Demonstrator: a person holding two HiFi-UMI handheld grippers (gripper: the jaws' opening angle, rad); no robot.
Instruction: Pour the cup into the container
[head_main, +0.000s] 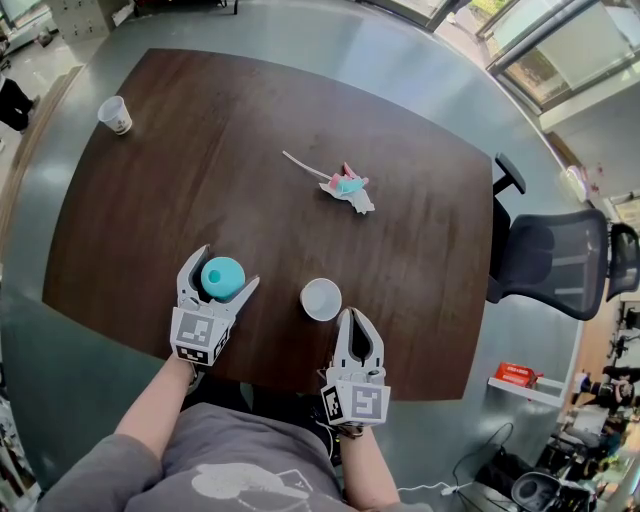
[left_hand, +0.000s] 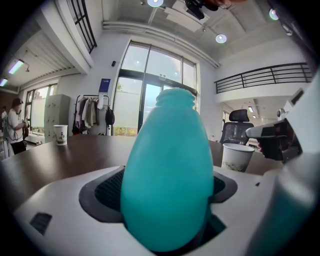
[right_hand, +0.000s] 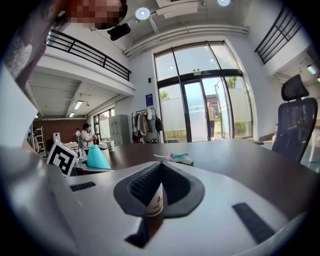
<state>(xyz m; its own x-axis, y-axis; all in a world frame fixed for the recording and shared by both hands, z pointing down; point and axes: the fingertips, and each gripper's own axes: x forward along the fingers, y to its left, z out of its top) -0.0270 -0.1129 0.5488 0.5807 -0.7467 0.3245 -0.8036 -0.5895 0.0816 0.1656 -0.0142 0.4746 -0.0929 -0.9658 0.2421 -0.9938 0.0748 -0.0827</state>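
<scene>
Dark table, grey floor — black mesh chair, tall windows

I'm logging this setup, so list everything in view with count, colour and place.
table: one, dark brown, under everything.
bottle: one, teal, upright near the table's near edge.
near cup: one, white paper, right of the bottle.
far cup: one, white paper with print, far left corner.
scraps: one small heap, white, teal and pink, mid-table.
chair: one, black, right of the table.
box: one, red, on a white shelf at lower right.
left gripper: one, white, jaws closed around the bottle.
right gripper: one, white, jaws shut on the near cup's wall.
</scene>
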